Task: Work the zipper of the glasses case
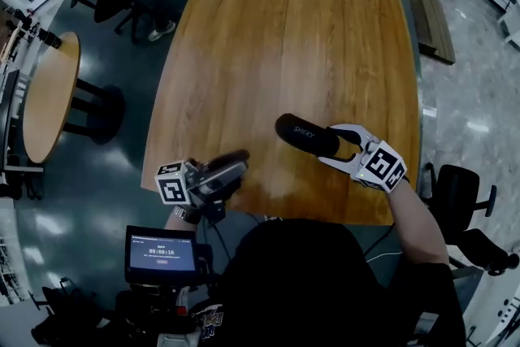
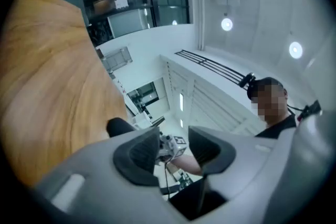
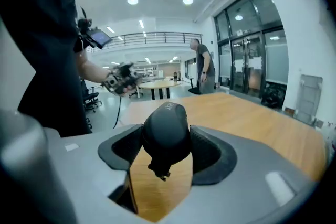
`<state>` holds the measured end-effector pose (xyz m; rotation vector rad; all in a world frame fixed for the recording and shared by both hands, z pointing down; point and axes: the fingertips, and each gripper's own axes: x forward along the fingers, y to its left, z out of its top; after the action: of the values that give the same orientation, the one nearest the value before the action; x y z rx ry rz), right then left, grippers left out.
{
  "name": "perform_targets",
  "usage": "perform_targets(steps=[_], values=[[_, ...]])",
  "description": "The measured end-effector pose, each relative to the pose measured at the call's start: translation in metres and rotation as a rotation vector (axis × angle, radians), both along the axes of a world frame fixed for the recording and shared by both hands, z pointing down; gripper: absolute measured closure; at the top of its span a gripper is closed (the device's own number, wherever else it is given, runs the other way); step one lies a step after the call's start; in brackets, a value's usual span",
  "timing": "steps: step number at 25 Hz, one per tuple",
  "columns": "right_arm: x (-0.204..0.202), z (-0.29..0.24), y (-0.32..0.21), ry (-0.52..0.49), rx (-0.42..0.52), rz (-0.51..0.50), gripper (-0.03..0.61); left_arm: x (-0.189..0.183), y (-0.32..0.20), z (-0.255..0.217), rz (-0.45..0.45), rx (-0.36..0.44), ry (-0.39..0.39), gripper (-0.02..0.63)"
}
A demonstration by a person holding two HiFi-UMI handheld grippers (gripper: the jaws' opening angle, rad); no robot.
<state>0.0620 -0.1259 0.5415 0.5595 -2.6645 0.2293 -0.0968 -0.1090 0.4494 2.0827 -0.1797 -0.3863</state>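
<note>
Gripping one end of the black oval hard-shell glasses case (image 3: 167, 131), the right tool (image 1: 348, 146) is closed on it, probably so that the small zipper pull (image 3: 159, 170) hangs free for the left tool (image 1: 231, 166), which is near, jaws partly apart and empty. Whether the case touches the light wooden bench (image 1: 284, 36) I cannot tell; the zipper track is hard to make out.

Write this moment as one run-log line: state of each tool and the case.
right tool: shut on glasses case | left tool: open, empty | zipper pull: hanging below case
</note>
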Motion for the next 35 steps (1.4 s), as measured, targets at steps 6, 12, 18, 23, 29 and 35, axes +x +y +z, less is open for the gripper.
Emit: perform_targets(steps=[6,12,18,23,29,35], values=[[0.006,0.098,-0.03,0.182,-0.068,-0.034,0.298,0.029,0.043,0.021,0.002,-0.076,0.012,0.451],[0.02,0.129,-0.029,0.294,-0.07,-0.166,0.295,0.034,0.061,0.023,0.021,-0.111,0.01,0.451],[0.042,0.155,-0.013,0.394,-0.062,-0.23,0.296,0.033,0.074,0.032,-0.017,-0.136,-0.032,0.452],[0.04,0.177,-0.004,0.472,-0.071,-0.277,0.248,0.026,0.076,0.036,-0.003,-0.113,-0.028,0.453],[0.042,0.15,0.006,0.432,-0.049,-0.201,0.235,0.013,0.075,0.026,0.025,-0.082,0.004,0.457],[0.051,0.068,-0.004,0.141,0.017,0.175,0.304,0.0,0.078,0.026,0.042,-0.031,-0.015,0.48]])
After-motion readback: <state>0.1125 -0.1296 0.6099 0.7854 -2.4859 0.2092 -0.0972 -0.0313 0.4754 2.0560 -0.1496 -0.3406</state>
